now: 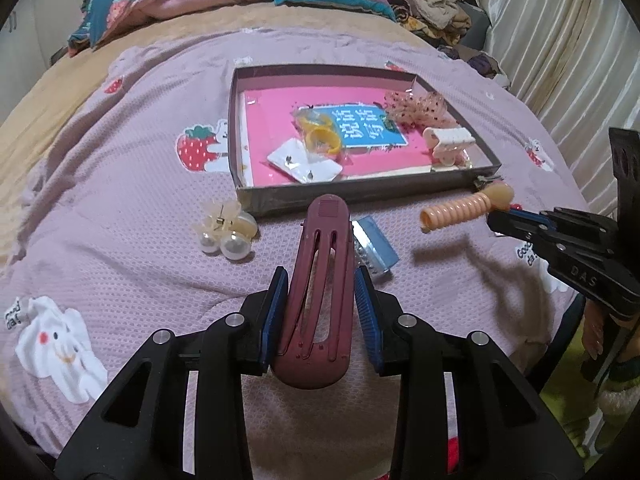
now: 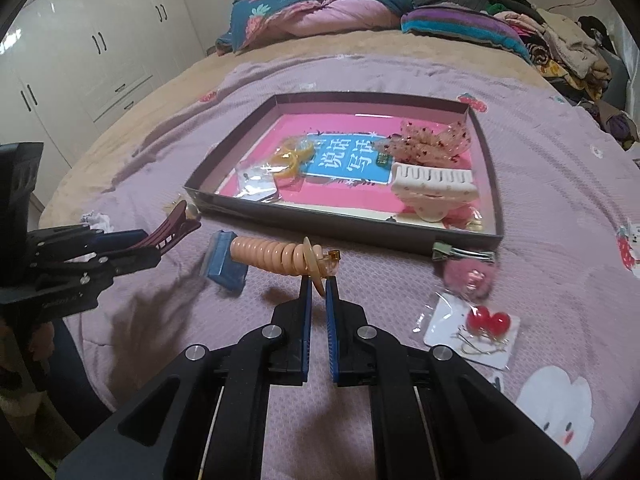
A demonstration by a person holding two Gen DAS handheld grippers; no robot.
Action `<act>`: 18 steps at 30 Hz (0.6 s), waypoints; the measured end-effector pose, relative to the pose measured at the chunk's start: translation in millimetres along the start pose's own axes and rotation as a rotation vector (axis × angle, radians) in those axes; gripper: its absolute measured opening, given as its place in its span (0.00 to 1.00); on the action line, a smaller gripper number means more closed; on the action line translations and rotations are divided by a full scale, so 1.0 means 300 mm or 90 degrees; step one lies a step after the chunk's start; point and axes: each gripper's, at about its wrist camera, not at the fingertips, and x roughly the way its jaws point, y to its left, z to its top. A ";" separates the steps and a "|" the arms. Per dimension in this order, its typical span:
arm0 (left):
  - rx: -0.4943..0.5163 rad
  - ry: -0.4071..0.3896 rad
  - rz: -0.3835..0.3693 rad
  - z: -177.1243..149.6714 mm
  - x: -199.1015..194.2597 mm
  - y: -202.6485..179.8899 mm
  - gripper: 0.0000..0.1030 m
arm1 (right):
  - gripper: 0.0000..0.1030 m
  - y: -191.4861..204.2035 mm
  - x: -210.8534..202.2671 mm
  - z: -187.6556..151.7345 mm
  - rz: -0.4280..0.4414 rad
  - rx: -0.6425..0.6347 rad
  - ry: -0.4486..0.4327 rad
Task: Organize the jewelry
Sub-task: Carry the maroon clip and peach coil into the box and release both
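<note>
L gripper (image 1: 321,300) clamped on the maroon hair clip (image 1: 318,292), blue pads (image 1: 276,312) pressing both its sides, clip pointing fwd toward the near wall of the tray (image 1: 360,190) and held above the bed cover (image 1: 140,280). R gripper (image 2: 319,286) shut tight on the peach spiral hair tie (image 2: 276,258), pinching its amber end piece; coil sticks out to the left, lifted off the cover, just short of the tray's near edge. Both tools level, side by side, R one at the left view's right edge w/ "DAS" on its arm. Inside the tray: blue card (image 2: 346,164) w/ Chinese characters, cream claw clip (image 2: 434,188) at near-right corner. Blue clip (image 1: 374,246) lies on cover just beyond L fingers.
</note>
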 end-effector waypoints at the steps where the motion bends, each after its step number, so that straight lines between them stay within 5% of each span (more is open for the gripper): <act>1: 0.000 -0.005 0.001 0.004 -0.010 -0.003 0.25 | 0.06 -0.001 -0.009 -0.002 0.000 0.000 -0.003; 18: 0.018 -0.054 -0.002 0.122 -0.090 -0.059 0.25 | 0.06 -0.077 -0.221 0.008 -0.025 0.016 -0.076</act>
